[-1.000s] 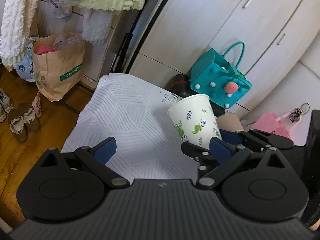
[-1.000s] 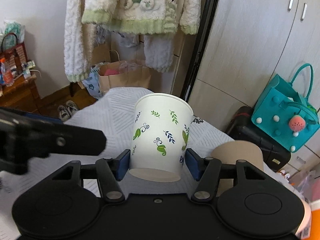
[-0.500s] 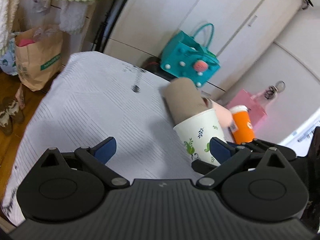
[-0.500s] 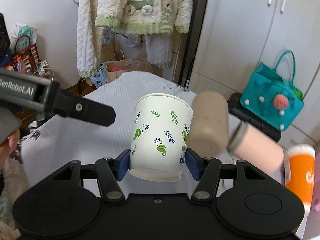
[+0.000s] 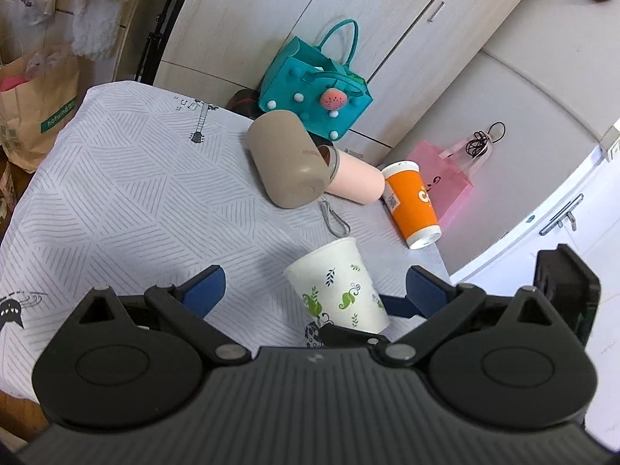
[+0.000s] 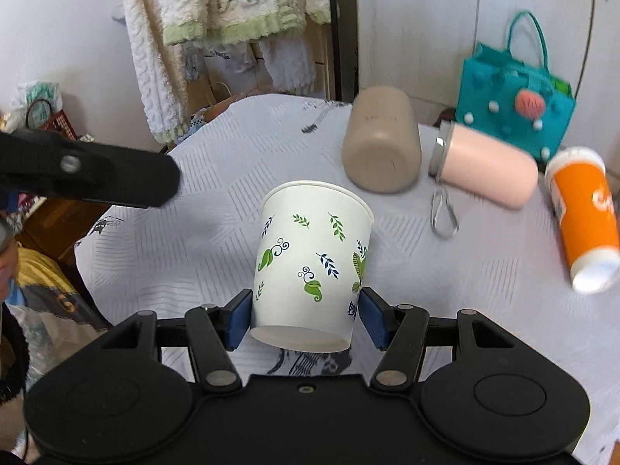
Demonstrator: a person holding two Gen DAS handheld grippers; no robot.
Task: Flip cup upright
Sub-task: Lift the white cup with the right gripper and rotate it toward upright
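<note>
White cloth with gray stripe patterns covers the table (image 5: 116, 201), and cupboard doors stand behind it. The right gripper (image 6: 304, 316) has its two blue pads pressed on the sides of the paper cup (image 6: 310, 267), near the cup's bottom. The cup is white with green and blue leaves. It is held above the cloth, at the near side of the table. Its open top points up and away from the gripper, and its flat bottom points back toward the gripper. The cup leans a little, so its long way runs from bottom to top, not quite straight up. The left gripper (image 5: 314, 290) is spread wide and holds nothing. In its view the paper cup (image 5: 339, 290) sits between its pads but they do not touch it. Farther back on the cloth lie a tan bottle (image 5: 286, 159), a pink bottle (image 5: 354, 182) and an orange cup (image 5: 412, 203), all on their sides. A teal bag (image 5: 314, 100) stands behind them.
</note>
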